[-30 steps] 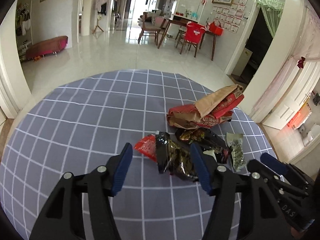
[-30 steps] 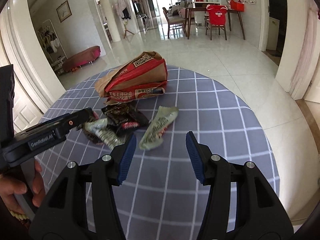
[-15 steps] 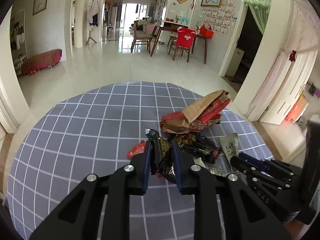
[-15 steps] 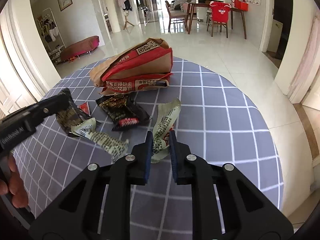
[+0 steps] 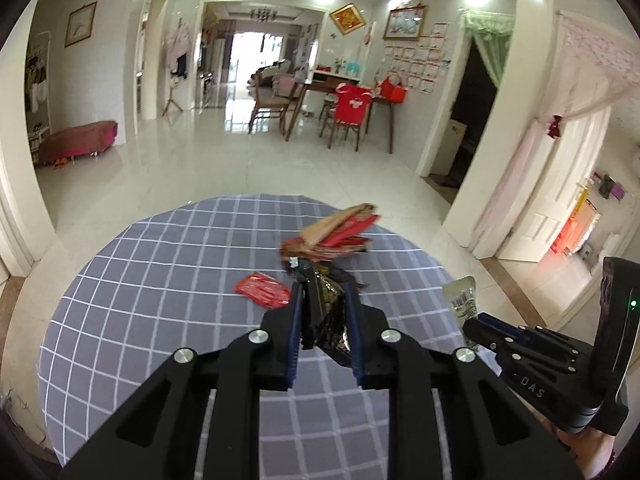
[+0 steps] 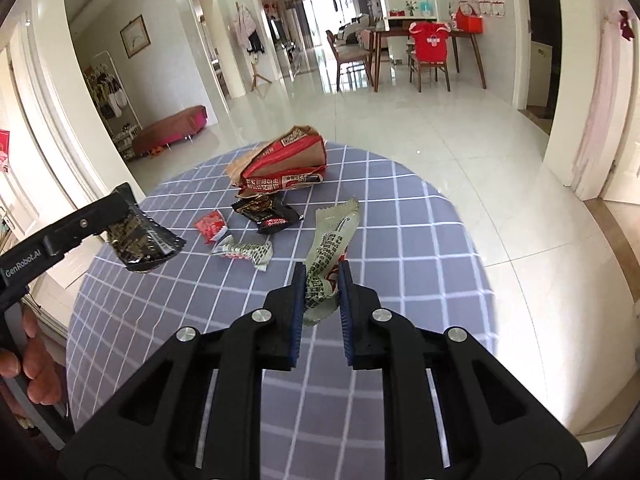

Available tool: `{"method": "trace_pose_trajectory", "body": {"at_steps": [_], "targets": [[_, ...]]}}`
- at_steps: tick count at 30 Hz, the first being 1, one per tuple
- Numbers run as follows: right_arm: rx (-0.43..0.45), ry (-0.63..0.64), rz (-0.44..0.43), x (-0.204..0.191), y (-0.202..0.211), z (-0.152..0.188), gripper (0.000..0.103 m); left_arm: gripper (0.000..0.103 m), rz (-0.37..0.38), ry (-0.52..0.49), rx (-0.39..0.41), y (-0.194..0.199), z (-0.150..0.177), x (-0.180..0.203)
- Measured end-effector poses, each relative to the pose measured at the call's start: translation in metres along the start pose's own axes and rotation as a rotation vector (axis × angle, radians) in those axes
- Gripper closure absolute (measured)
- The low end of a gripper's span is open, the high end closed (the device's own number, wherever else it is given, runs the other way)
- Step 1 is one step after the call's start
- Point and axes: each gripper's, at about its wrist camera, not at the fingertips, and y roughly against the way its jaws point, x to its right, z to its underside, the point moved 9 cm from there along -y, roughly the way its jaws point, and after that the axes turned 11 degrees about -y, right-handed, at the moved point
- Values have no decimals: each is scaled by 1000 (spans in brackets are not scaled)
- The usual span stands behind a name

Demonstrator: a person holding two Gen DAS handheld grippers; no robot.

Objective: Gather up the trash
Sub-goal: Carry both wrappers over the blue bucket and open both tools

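Left wrist, left claw (image 5: pixel 324 292) lifted black wrapper (image 5: pixel 328 312), right claw (image 6: pixel 320 276) raised green wrapper (image 6: pixel 330 252)

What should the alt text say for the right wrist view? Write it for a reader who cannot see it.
The right gripper is shut on a green wrapper lifted above a round checked table. On the left, the left gripper holds a black wrapper in the air. A red-and-brown bag, a second black wrapper, a red packet and a white wrapper lie on the table.

Paper bag (image 5: pixel 340 232) motion-blurred; black wrapper (image 5: pixel 328 312) hides its base.
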Motion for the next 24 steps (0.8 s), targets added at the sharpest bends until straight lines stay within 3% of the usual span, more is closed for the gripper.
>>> {"method": "trace_pose_trajectory", "body": {"at_steps": [9,19,24], "targets": [[77,-55,2,43,75,22,87,83,93,-101,4,18,4,108],[111,-221,100,167,130,71,87,83,271,-272,-101,-13,50,272],[115,-308,159,225,146,99,87,83,328,-332,-171,-38,80,332]]}}
